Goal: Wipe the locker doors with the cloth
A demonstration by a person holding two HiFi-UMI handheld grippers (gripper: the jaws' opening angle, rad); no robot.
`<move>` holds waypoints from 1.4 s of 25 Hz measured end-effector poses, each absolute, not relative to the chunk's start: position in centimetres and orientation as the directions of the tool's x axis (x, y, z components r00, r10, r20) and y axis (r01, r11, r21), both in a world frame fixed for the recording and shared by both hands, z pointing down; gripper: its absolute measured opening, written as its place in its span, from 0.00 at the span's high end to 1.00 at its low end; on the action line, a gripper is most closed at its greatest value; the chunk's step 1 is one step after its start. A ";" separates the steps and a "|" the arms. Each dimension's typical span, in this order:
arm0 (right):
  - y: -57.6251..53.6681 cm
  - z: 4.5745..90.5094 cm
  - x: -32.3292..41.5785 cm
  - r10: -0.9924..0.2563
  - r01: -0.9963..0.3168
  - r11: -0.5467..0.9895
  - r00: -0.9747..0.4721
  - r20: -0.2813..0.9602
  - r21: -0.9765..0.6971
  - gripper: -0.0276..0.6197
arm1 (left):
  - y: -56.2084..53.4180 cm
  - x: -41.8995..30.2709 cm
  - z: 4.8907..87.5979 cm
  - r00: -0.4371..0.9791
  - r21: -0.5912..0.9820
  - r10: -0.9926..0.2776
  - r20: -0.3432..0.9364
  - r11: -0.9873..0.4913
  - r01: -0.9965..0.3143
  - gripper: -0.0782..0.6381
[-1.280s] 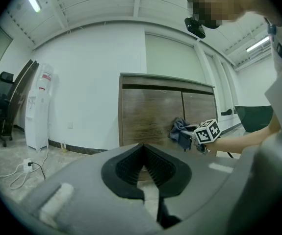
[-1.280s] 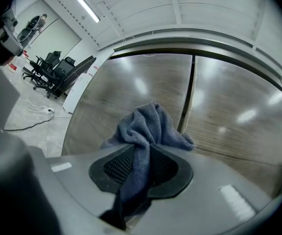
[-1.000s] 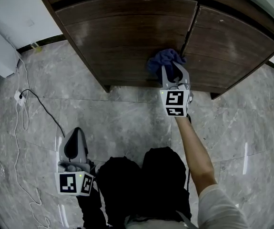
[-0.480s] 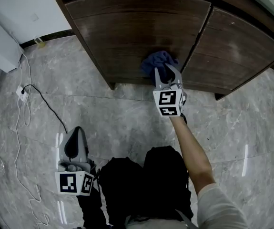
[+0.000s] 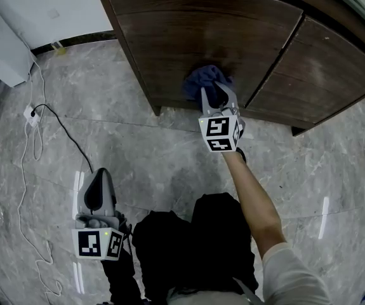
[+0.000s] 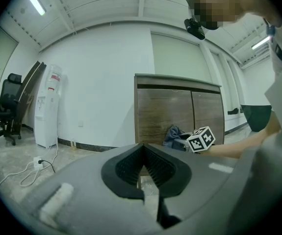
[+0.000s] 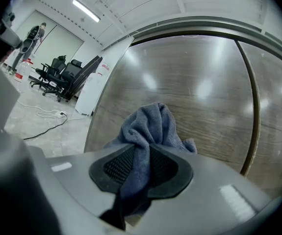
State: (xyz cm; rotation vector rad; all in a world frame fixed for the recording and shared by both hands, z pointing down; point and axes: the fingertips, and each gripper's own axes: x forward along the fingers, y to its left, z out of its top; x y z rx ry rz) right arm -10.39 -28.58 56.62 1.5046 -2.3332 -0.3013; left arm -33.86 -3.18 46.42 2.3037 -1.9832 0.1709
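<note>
Since the earlier frames, the cloth (image 5: 204, 80) and the right gripper (image 5: 216, 93) are displaced leftward along the lower part of the left locker door (image 5: 188, 30), away from the seam (image 5: 280, 56) between the two doors. The left gripper (image 5: 99, 178) is found in much the same place, low at the left.

Right gripper: the blue cloth is clamped between the jaws. In the right gripper view, a twisted fold of it is seen running down between the ribbed pads (image 7: 117, 166), and the bunched end protrudes beyond the tips. That bunched end is pressed against the dark wood face of the left locker door, near its bottom edge. The right locker door (image 5: 322, 75) is not touched by the cloth. The marker cube (image 5: 220, 134) is turned toward the head camera, and the gripper is carried on an outstretched bare forearm (image 5: 258, 202).

Left gripper: the jaws are brought together at the tips, and nothing is held between them. It is held low beside the person's leg, over the grey marble floor (image 5: 150, 151), well apart from the locker.

Surroundings: a black cable (image 5: 65, 138) is laid on the floor at the left. A white water dispenser (image 6: 46, 106) is placed against the wall, with office chairs (image 6: 1, 106) beside it.
</note>
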 end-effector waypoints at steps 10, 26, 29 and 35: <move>-28.9 57.3 -15.8 -0.883 -0.804 0.469 -0.430 0.188 0.365 0.82 | -2.0 -36.8 46.8 0.101 0.002 -0.983 0.156 -0.102 -0.995 0.89; -29.2 59.6 -25.0 -0.808 -0.709 0.588 -0.536 0.243 0.390 0.82 | -0.8 -40.4 47.4 0.048 0.009 -0.984 0.172 -0.047 -0.999 0.89; -29.2 60.9 -26.2 -0.790 -0.680 0.612 -0.550 0.270 0.405 0.82 | -0.7 -41.0 47.5 0.037 0.008 -0.984 0.175 -0.036 -0.999 0.89; -29.0 63.8 -26.0 -0.767 -0.641 0.642 -0.548 0.334 0.421 0.82 | -0.7 -40.9 47.8 0.040 0.012 -0.983 0.179 -0.039 -0.999 0.89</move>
